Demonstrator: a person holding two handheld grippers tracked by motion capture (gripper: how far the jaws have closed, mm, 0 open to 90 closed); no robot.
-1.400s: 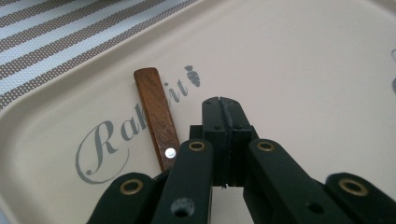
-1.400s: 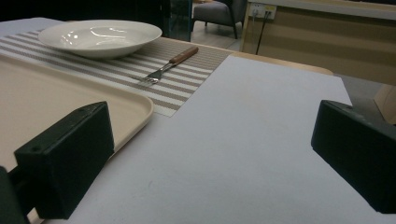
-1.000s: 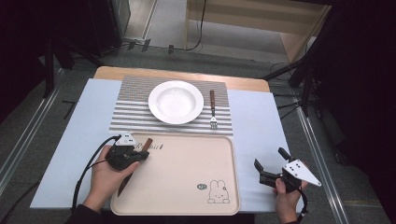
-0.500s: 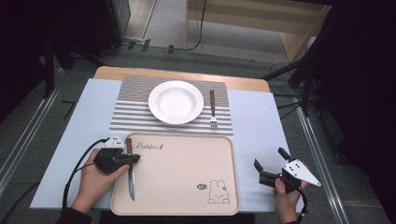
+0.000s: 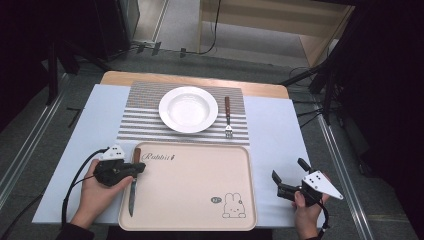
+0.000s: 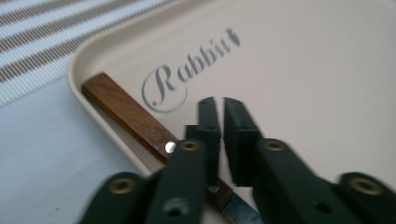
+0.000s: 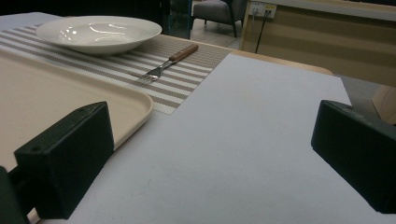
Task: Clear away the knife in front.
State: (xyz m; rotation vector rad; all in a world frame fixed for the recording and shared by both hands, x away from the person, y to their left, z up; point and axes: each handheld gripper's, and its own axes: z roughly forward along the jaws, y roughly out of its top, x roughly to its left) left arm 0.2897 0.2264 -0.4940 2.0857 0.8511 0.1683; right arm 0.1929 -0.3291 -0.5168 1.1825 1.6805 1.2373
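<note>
A knife (image 5: 132,186) with a brown wooden handle (image 6: 125,111) lies along the left side of the beige tray (image 5: 200,187), blade toward me. My left gripper (image 5: 141,168) hovers over the handle. Its jaws (image 6: 217,106) have just been opening and stand a narrow slit apart; nothing is between their tips, and the knife passes underneath them. The tray (image 6: 303,70) carries the word "Rabbit". My right gripper (image 5: 288,170) rests on the white table cover right of the tray, jaws (image 7: 210,154) wide open and empty.
A white plate (image 5: 188,109) sits on a striped placemat (image 5: 145,122) behind the tray, with a wooden-handled fork (image 5: 227,117) to its right. The plate (image 7: 98,32) and fork (image 7: 166,65) show far off in the right gripper view. White cover (image 5: 272,132) surrounds the tray.
The knife, held slanted at the tray's top-left corner a second ago, now lies straight along the tray's left side. The left gripper has shifted a little left. The right gripper has not moved.
</note>
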